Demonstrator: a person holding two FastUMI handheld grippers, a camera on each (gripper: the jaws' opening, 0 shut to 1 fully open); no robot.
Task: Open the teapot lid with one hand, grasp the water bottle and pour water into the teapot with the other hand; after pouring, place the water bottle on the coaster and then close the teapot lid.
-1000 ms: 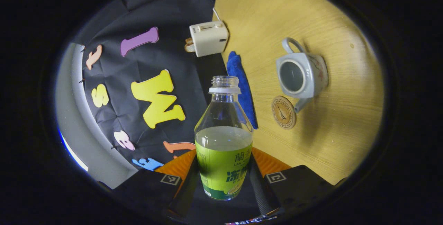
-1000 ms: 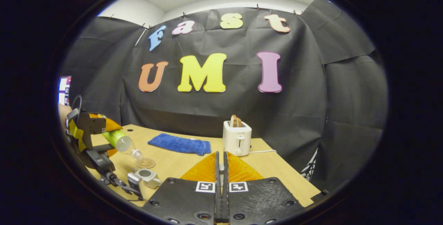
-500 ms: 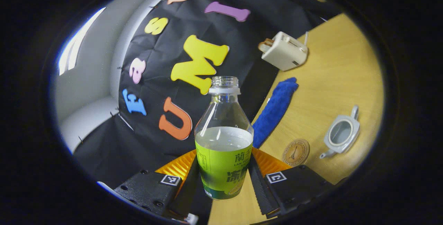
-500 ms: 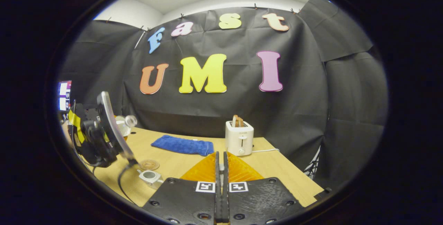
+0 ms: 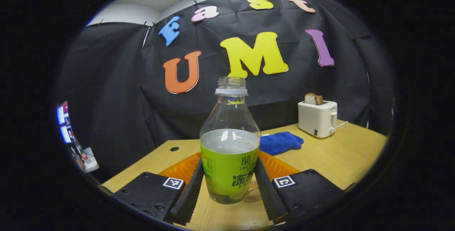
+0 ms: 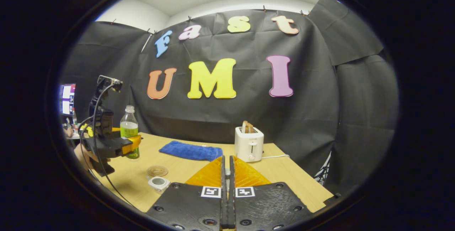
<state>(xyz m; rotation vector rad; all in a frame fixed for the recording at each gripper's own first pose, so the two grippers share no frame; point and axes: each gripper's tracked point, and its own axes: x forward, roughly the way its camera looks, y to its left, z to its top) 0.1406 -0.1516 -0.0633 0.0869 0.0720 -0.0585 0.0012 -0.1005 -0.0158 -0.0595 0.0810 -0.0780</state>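
Note:
My left gripper (image 5: 229, 163) is shut on the green-labelled water bottle (image 5: 229, 145), which stands upright, uncapped and about half full. The right gripper view has that bottle (image 6: 129, 126) at the table's left, in the left gripper (image 6: 132, 145), just left of and behind the round coaster (image 6: 157, 170). Part of the coaster (image 5: 253, 192) shows past the bottle's base. The pale teapot (image 6: 159, 183) sits open in front of the coaster. My right gripper (image 6: 227, 158) hangs above the table's front, fingers closed to a thin slit on the teapot lid, which is mostly hidden.
A white toaster (image 6: 249, 144) with bread stands at the back of the wooden table (image 6: 284, 177). A blue cloth (image 6: 190, 151) lies left of it. A hand (image 6: 83, 156) holds the left gripper at the table's left edge, with cables trailing.
The left gripper has turned the bottle from tilted over the teapot back to upright and carried it down beside the coaster. The right gripper has barely moved.

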